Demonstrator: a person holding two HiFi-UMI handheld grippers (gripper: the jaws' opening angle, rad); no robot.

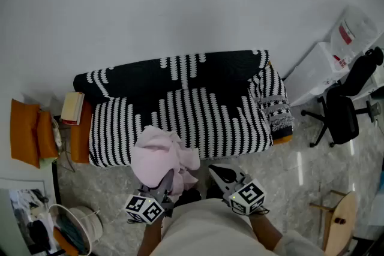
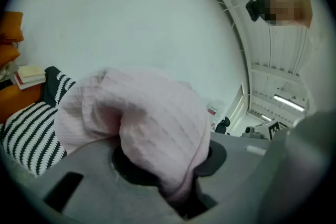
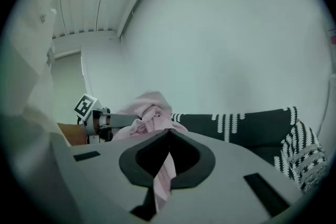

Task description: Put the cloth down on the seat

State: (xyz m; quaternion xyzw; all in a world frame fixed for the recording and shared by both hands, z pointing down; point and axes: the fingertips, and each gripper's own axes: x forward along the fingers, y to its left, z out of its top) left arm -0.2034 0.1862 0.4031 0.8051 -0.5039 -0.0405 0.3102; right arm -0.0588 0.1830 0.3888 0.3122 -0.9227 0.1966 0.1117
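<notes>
A pink cloth [image 1: 159, 156] hangs bunched in front of the sofa's front edge, above the floor. My left gripper [image 1: 170, 181] is shut on a thick fold of it, and in the left gripper view the cloth [image 2: 152, 123] fills the space between the jaws [image 2: 168, 170]. Just to the right, my right gripper [image 1: 217, 174] is shut on a thin strip of the cloth [image 3: 163, 176], which runs through its closed jaws [image 3: 167, 160]. The sofa seat [image 1: 198, 117], covered in black-and-white stripes, lies beyond both grippers. The right gripper view also shows the left gripper [image 3: 97, 118] beside the cloth.
A striped cushion [image 1: 275, 106] lies at the sofa's right end. Books [image 1: 73, 108] and orange cushions [image 1: 27, 132] sit to its left. A black office chair [image 1: 345, 105] and white bags [image 1: 336, 51] stand at the right, with a wooden stool [image 1: 339, 219] and a fan [image 1: 69, 228] on the floor.
</notes>
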